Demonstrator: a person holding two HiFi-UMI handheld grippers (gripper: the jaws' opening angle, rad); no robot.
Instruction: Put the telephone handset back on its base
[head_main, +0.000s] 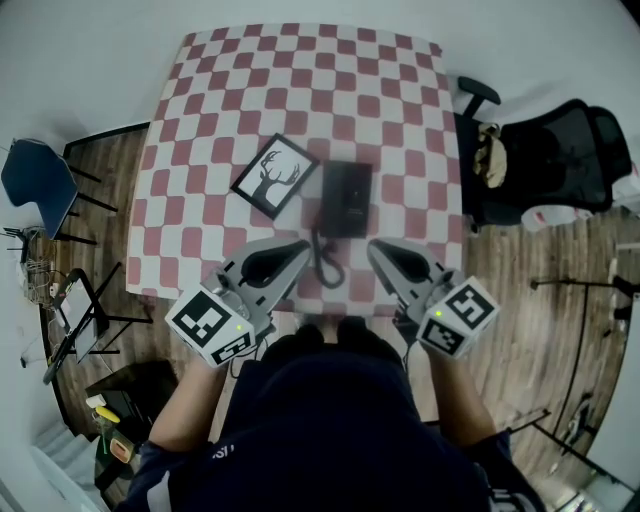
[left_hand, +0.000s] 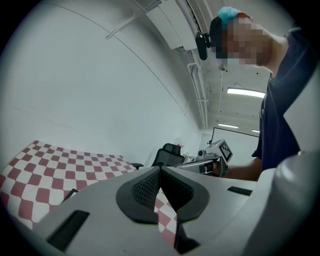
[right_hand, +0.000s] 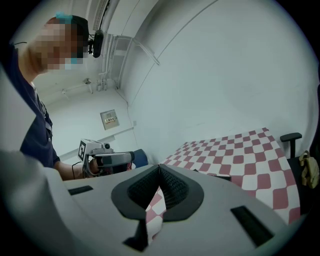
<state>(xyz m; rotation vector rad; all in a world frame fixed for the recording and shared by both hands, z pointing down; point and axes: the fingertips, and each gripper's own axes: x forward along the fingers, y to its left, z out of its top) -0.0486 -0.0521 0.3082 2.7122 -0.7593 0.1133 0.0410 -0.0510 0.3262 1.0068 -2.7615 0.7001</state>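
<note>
A black telephone (head_main: 345, 198) lies flat near the middle of the checkered table (head_main: 400, 80). Its handset seems to rest along the left side of the base, though I cannot make out the seam. Its coiled cord (head_main: 326, 263) curls toward the near edge. My left gripper (head_main: 302, 246) hovers over the near table edge, just left of the cord, its tip pointing at the phone. Its jaws are shut with nothing between them (left_hand: 160, 170). My right gripper (head_main: 373, 249) mirrors it right of the cord, also shut and empty (right_hand: 159, 167). Neither touches the phone.
A black-framed deer picture (head_main: 275, 175) lies tilted just left of the phone. A black office chair (head_main: 545, 155) stands off the table's right side, a blue chair (head_main: 38, 185) off its left. Stands and clutter sit on the wood floor at lower left.
</note>
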